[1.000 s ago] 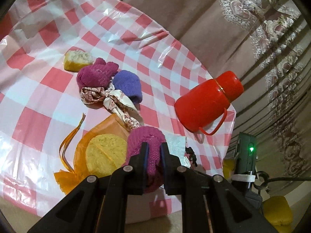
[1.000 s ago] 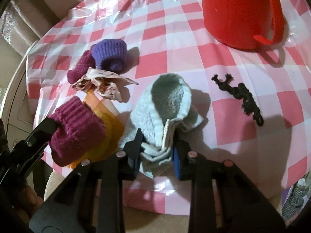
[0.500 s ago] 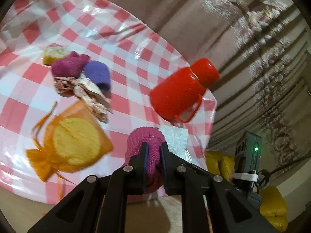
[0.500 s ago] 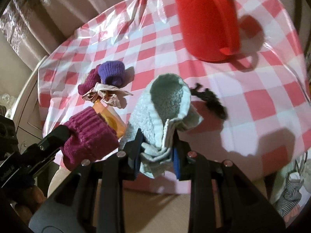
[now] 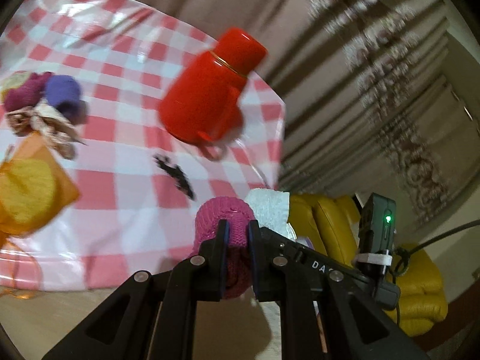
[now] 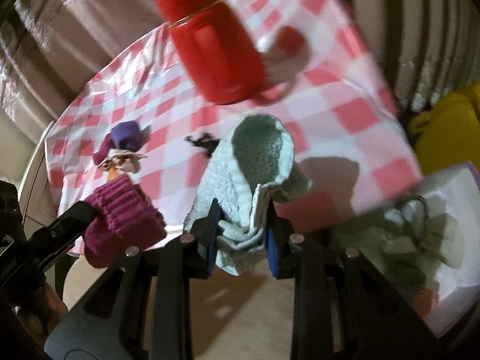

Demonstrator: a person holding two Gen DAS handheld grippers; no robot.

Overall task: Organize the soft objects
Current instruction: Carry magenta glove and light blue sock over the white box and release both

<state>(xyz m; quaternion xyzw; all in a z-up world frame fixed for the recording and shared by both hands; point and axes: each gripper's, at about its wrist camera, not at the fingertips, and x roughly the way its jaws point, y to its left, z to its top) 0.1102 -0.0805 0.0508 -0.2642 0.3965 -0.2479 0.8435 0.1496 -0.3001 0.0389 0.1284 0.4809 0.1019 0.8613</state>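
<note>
Gripping a magenta ribbed knit sock [image 5: 223,225], our left tongs [image 5: 237,231] hold it off the near edge of the red-checked table [image 5: 126,126], by a red plastic flask [image 5: 210,90]. Our right tongs [image 6: 241,213] pinch a pale mint fleece sock [image 6: 240,174] above that edge.

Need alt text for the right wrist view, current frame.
Right tongs shut on a pale fluffy sock, lifted off a pink checked tablecloth. At left, the left tongs hold a magenta knit sock; a red flask stands behind.
</note>
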